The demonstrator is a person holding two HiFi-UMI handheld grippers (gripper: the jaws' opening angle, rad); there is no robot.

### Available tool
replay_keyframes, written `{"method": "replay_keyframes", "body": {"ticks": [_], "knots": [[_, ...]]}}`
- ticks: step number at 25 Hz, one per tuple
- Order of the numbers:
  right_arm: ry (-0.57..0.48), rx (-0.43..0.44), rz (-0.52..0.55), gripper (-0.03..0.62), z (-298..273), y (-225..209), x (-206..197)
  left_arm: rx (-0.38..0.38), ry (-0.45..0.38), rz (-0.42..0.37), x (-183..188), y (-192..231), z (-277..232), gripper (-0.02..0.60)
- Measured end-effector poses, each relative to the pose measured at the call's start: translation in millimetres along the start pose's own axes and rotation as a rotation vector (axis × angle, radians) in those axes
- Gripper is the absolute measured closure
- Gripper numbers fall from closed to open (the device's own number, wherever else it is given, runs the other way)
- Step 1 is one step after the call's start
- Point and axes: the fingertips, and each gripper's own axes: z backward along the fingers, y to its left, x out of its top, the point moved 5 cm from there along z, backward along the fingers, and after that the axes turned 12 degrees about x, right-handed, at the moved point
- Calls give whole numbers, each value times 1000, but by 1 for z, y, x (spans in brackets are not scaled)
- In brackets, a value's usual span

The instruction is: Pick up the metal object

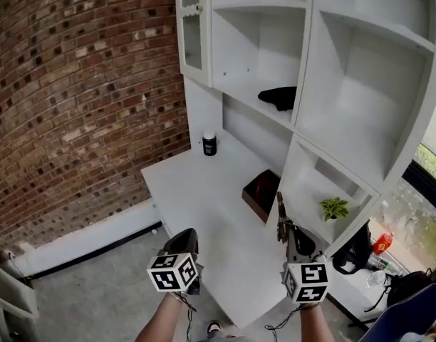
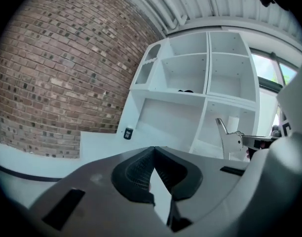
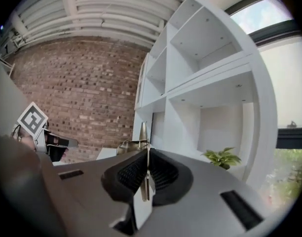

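Note:
The metal object [image 1: 281, 218] is a thin silvery piece that sticks up and forward out of my right gripper [image 1: 292, 238], which is shut on it above the white desk's [image 1: 204, 205] right part. In the right gripper view the metal object [image 3: 142, 138] runs between the closed pads [image 3: 126, 174] and ends in a pointed tip. From the left gripper view the metal object [image 2: 229, 139] shows at the right, held in the air. My left gripper [image 1: 185, 239] hangs over the desk's near left edge, shut, with nothing between its pads [image 2: 139, 172].
A black jar with a white lid [image 1: 209, 144] stands at the desk's far end. A dark brown box [image 1: 261, 193] sits by the shelf unit, a small green plant [image 1: 334, 207] in a low cubby, a black item [image 1: 278, 97] on a higher shelf. Brick wall [image 1: 75, 91] at left.

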Motion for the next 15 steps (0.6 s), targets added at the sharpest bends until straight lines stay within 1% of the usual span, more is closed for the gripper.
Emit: {"method": "replay_keyframes", "body": {"ticks": [4,7,11,15], "knots": [[-122,-87,-75,586,25,-18,16,-90,-65,-46,34,-40,-3,577],[-179,-158,-121,586,42,-29,18,-132,-112,-101,55,-62,-4,577],[-213,-221,-143,586,61,-39,15,-166,-152,-143,68,-85,-2,577],[-217,-243,-162,586,71,-41,10,-182,-154,-160,67,-96,2,577]]}}
